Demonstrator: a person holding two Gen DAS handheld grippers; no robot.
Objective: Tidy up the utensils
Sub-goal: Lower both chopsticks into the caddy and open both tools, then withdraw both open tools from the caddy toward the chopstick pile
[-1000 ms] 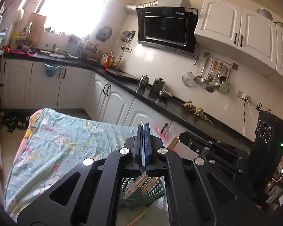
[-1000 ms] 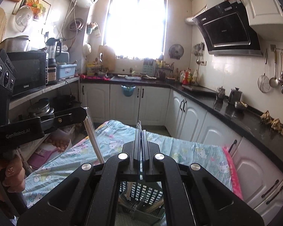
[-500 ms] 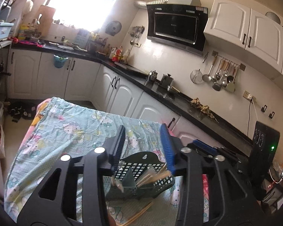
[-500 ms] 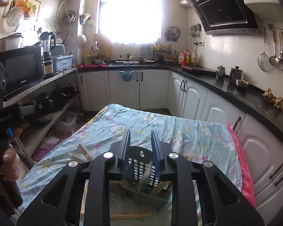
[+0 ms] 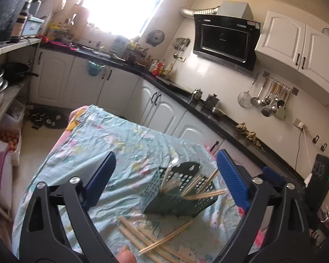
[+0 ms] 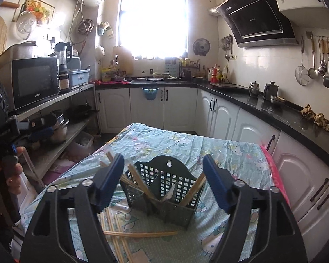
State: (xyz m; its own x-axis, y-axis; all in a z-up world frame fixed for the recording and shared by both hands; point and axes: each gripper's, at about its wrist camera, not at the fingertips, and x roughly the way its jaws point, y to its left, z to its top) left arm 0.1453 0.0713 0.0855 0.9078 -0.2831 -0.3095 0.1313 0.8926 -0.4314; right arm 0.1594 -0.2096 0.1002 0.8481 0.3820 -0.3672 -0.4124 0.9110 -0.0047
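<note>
A dark green slotted utensil caddy stands on a table with a light blue cartoon cloth. Several wooden chopsticks and a metal spoon lean inside it. More loose chopsticks lie on the cloth in front of it. My left gripper is wide open and empty, above and short of the caddy. My right gripper is wide open and empty, with the caddy between its fingers in the view.
Black countertops over white cabinets run along the far and right walls. Shelves with a microwave and pots stand left of the table. Ladles hang on a wall rail. The other hand-held gripper shows at the left.
Both grippers went from shut to wide open. A metal utensil held up at the left in the right wrist view is gone. Both views dropped lower toward the caddy.
</note>
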